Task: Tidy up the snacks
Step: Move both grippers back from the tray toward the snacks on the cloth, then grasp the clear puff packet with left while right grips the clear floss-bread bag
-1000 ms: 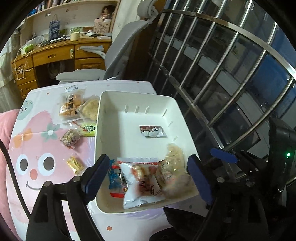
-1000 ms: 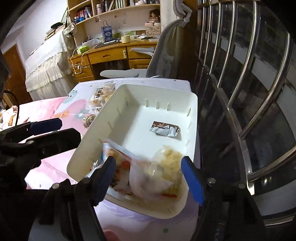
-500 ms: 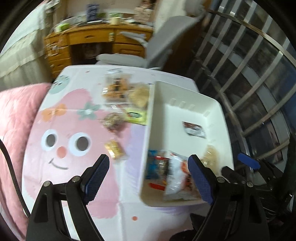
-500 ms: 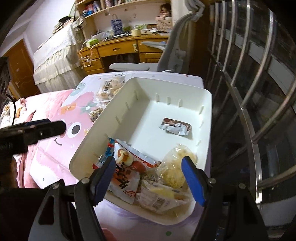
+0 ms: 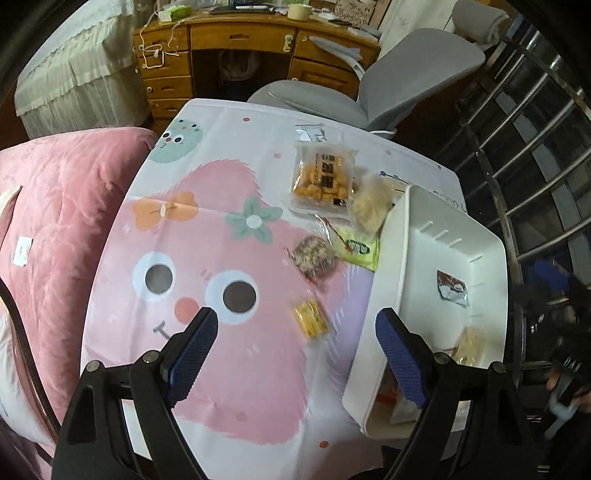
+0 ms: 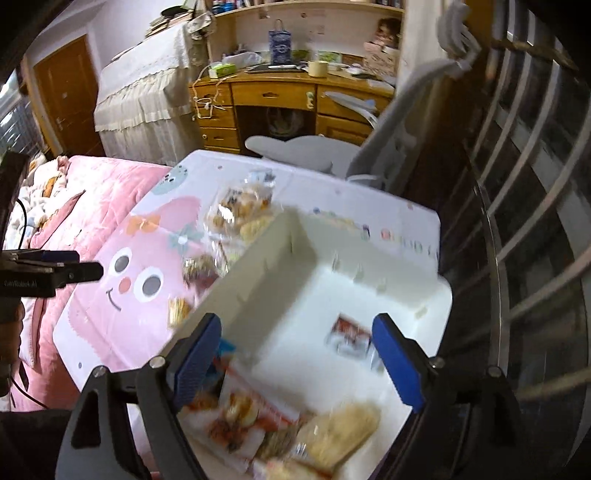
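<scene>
Glossy cartoon tablecloth (image 5: 221, 369) under crinkly packets; left tongs (image 5: 295, 343) agape; right tongs (image 6: 295, 354) opening, empty.

A wooden desk (image 6: 273, 99) with drawers stands against the far wall, its top crowded with small clutter, and open shelves (image 6: 295, 7) rise above it. A grey office chair (image 5: 388, 85) is pulled up between the desk and the worktop (image 5: 221, 369), which wears a white cloth printed with a big pink cartoon face. On the left lie a pink quilt (image 5: 55, 206) and a piece of furniture draped in cream lace-edged cloth (image 6: 147, 85). A brown wooden door (image 6: 62, 96) stands farther left. Metal bars (image 6: 517, 184) guard the dark window on the right.
</scene>
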